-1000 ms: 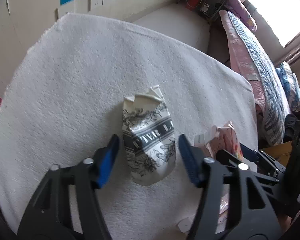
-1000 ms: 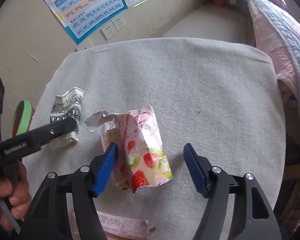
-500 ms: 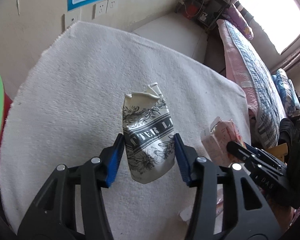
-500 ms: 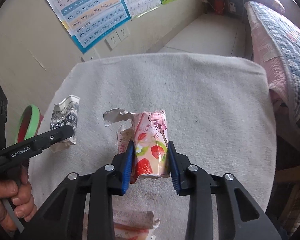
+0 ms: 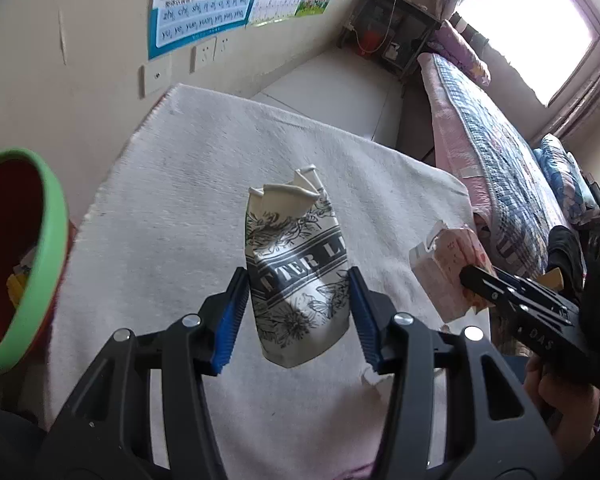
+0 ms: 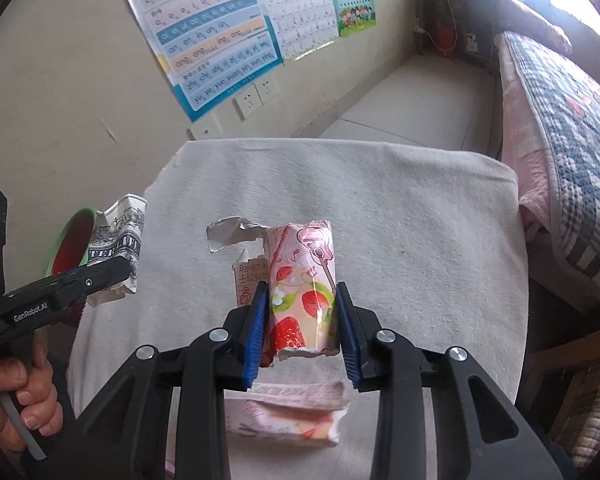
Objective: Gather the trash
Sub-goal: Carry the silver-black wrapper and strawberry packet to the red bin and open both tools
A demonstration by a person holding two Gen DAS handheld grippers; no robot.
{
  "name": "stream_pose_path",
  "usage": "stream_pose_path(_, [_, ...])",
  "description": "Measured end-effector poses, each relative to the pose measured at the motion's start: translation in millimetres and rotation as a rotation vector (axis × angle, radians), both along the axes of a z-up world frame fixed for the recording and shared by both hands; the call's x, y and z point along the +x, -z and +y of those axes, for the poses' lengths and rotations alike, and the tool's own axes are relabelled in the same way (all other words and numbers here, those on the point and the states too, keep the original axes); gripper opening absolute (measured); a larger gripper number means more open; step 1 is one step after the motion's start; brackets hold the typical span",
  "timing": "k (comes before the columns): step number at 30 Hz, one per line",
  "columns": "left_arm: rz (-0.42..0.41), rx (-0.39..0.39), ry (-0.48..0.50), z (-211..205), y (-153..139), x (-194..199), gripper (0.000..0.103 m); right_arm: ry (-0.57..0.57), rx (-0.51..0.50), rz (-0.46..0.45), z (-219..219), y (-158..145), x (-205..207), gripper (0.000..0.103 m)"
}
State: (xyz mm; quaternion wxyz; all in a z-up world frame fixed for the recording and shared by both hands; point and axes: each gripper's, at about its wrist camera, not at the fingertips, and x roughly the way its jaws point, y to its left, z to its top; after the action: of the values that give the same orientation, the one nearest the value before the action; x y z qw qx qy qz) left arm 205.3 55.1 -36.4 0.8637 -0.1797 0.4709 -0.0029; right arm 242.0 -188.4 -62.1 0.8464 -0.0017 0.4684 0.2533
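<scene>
Inside green-rimmed red bin (image 5: 40, 248), yellow scrap (image 5: 15, 288); crushed cup (image 5: 296, 264) nearby.

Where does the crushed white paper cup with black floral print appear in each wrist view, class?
Left wrist view: the crushed white paper cup with black floral print sits centre frame, clamped between the left gripper pads.
Right wrist view: the same cup is at the left edge.
Shared landmark: the green-rimmed red bin.

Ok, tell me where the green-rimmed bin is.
The green-rimmed bin sits at the left edge of the left wrist view, beside the white cloth's left edge, below the wall.
</scene>
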Motion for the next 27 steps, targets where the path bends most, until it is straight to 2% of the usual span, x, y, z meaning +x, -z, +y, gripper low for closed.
stream_pose_path(11, [-0.04, 0.009, -0.063, 36.2, -19.4, -51.4, 0.048, -0.058, 0.002, -0.048, 34.0, -23.3, -27.0, 0.032])
stream_pose_path(27, [-0.079, 0.037, -0.199, 117.9, -33.4, -100.9, 0.048, -0.225, 0.015, -0.094, 136.0, -48.0, -51.8, 0.032])
